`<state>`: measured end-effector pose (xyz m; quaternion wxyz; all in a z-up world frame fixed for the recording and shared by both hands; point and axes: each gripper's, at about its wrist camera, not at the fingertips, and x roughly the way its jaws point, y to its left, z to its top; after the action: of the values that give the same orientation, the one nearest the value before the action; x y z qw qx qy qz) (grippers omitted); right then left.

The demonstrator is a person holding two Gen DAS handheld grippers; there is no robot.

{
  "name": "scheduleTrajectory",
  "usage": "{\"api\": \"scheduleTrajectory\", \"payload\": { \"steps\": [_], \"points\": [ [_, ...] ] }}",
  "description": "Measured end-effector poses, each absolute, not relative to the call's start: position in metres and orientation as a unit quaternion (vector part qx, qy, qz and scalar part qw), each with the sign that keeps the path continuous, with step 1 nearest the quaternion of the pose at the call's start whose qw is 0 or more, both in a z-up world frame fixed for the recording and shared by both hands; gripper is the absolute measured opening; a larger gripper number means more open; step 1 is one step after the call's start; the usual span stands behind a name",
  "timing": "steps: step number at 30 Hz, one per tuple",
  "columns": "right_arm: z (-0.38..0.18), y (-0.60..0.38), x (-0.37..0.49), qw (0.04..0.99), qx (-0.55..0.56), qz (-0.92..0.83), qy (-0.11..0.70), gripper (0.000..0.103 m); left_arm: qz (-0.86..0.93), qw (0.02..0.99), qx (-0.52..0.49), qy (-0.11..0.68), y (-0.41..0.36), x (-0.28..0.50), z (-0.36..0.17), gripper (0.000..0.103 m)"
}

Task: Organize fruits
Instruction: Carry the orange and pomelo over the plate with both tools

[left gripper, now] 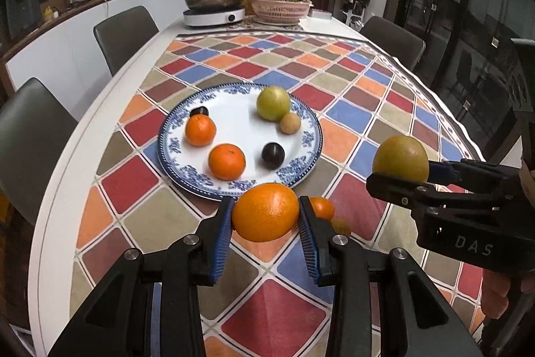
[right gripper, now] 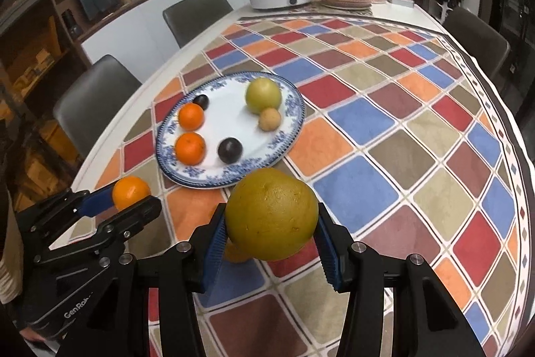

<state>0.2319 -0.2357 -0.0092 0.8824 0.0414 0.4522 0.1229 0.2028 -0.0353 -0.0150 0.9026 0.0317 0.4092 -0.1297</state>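
A blue-rimmed white plate (left gripper: 234,126) (right gripper: 230,109) lies on the chequered tablecloth. It holds two small oranges (left gripper: 226,161), two dark plums (left gripper: 273,155), a green apple (left gripper: 273,103) and a small tan fruit (left gripper: 290,123). My left gripper (left gripper: 265,216) (right gripper: 133,198) is shut on a large orange (left gripper: 265,211), held above the cloth just short of the plate. My right gripper (right gripper: 271,219) (left gripper: 401,171) is shut on a yellow-green citrus (right gripper: 271,213) (left gripper: 400,159), held right of the plate. A small orange (left gripper: 322,207) lies on the cloth behind my left fingers.
At the table's far end stand an induction cooker with a steel pan (left gripper: 214,5) and a pink basket of greens (left gripper: 280,8). Grey chairs (left gripper: 125,32) line the left side, another (left gripper: 391,40) the right. A counter runs behind.
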Motion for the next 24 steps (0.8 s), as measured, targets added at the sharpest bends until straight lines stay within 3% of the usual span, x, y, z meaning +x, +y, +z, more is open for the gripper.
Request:
{"api": "scheduleTrajectory", "payload": {
  "steps": [24],
  "points": [
    [0.025,-0.197,0.258,0.885,-0.002,0.175,0.432,0.050,-0.107,0.922,0.036,0.370,-0.004,0.215,0.020,0.037]
  ]
}}
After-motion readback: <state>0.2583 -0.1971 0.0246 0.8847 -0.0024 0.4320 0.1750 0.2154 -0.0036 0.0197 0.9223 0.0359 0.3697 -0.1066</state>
